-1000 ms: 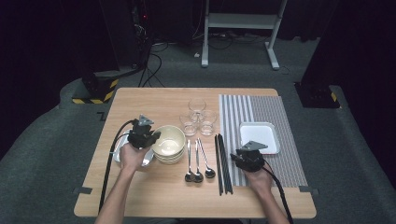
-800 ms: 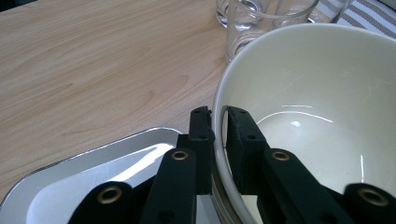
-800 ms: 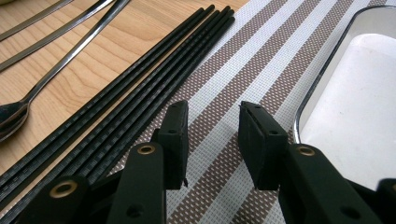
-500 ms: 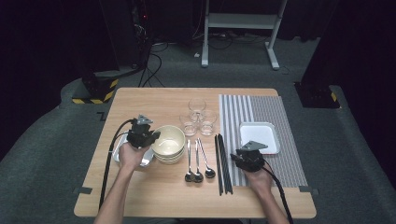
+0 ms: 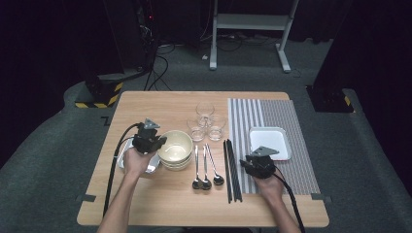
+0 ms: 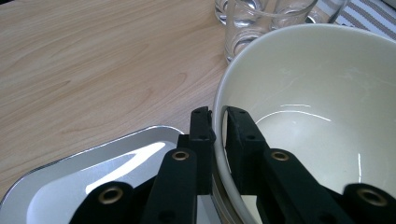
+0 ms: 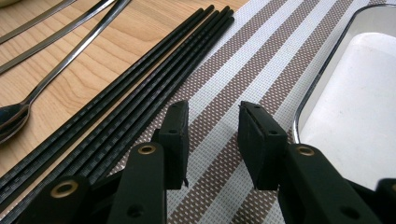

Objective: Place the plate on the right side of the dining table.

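Work in hand: the left gripper (image 5: 154, 141) has hold of the top bowl (image 5: 175, 146) of a small stack, seemingly to lift it off.
Left gripper: its jaws pinch the near wall of the bowl, one jaw outside and one inside the rim (clearest in the left gripper view, where the bowl (image 6: 317, 116) sits between the two black jaws).
Right gripper: the right gripper (image 5: 247, 164) rests low over the striped mat (image 5: 277, 114), jaws parted with nothing between them; in its own view only mat (image 7: 210, 116) lies in the gap.
Bowl's place: left of centre on the table (image 5: 165, 204), stacked on other bowls, just beside a metal tray (image 5: 125, 154) that lies under the left hand.
Neighbours: three glasses (image 5: 205, 122) stand behind the bowl, three spoons (image 5: 206, 167) lie to its right, then black chopsticks (image 5: 231, 167) along the mat's left edge.
White tray: a white tray (image 5: 270, 141) sits on the mat, empty as far as the pictures show.
Done so far: the grip on the bowl looks secured; the bowl is not yet lifted clear of the stack.
Left to do: lifting and placing the bowl, probably on the mat (a guess, since nothing but the tray lies there).
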`<state>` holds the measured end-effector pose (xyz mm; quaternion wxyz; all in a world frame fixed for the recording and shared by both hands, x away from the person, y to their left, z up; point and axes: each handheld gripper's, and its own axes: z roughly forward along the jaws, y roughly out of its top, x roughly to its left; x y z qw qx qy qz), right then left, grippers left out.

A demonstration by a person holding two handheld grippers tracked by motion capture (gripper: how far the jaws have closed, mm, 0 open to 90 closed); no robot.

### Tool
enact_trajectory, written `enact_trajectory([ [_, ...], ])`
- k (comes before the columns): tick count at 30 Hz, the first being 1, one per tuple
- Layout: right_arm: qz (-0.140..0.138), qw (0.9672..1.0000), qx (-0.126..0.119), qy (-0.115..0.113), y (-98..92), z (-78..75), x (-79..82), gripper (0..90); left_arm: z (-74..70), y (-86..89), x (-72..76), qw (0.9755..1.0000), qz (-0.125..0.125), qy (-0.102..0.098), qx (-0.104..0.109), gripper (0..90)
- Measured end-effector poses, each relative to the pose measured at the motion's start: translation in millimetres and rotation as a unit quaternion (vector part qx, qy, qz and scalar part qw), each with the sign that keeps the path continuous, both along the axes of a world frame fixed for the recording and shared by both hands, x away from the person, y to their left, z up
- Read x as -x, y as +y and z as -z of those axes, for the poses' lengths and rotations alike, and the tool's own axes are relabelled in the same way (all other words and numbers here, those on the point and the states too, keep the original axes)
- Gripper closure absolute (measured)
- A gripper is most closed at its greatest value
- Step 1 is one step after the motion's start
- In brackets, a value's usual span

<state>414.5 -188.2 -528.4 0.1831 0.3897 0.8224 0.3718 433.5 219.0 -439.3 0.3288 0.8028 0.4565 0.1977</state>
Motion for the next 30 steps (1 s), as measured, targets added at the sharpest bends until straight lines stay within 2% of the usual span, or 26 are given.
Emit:
enact_trajectory([
  [11,0.0,1.0,0.001,0.0,0.3,0.0,0.2,63.4,-1.0,-2.4,2.0,0.9999,0.001,-0.009,-0.013,81.0],
  [18,0.0,1.0,0.0,0.0,0.2,0.0,0.1,63.4,-1.8,0.3,-2.0,1.0,0.004,0.005,0.0,80.8],
  [22,0.0,1.0,0.0,0.0,0.2,0.0,0.1,63.4,-1.8,0.5,-2.6,1.0,0.005,0.007,0.001,80.8],
  [27,0.0,1.0,0.001,0.0,0.2,0.0,0.2,63.4,-1.7,-2.8,2.4,0.9998,0.0,-0.01,-0.017,81.1],
  [30,0.0,1.0,0.003,-0.001,0.4,-0.1,0.4,63.4,-1.4,-3.2,3.8,0.9997,-0.002,-0.015,-0.018,81.1],
])
